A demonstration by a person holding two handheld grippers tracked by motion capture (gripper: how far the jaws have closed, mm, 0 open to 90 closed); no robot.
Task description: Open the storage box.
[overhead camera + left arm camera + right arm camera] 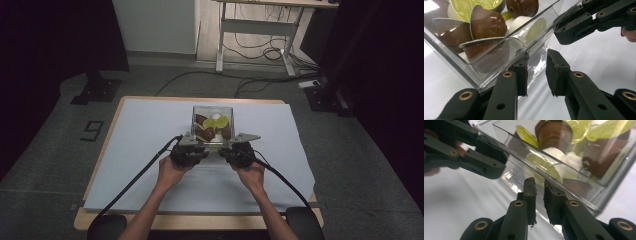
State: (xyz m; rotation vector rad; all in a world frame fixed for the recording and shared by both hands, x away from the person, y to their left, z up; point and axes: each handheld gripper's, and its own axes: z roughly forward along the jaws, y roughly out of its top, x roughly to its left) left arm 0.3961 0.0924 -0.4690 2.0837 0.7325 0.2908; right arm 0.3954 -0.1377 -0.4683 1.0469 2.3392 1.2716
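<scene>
A clear plastic box point(212, 111) stands in the middle of the white sheet, filled with brown capsules point(489, 23), yellow-green capsules point(474, 5) and white capsules point(524, 23). Both grippers meet at the box's near wall. My left gripper point(537, 65) point(201, 145) has one jaw on the inner side of that wall and one outside, shut on it. My right gripper point(539, 186) point(226, 145) grips the same wall point(554, 170) a little further along, its jaws nearly together. Each gripper view also shows the other gripper close beside its own: the right gripper point(564, 30) and the left gripper point(494, 160).
The white sheet point(150, 150) covers most of a wooden table point(100, 165). Black cables point(135, 180) trail from both grippers toward the near edge. A desk frame point(260, 30) and floor cables point(260, 50) lie beyond the table, with black stands point(97, 90) at either side.
</scene>
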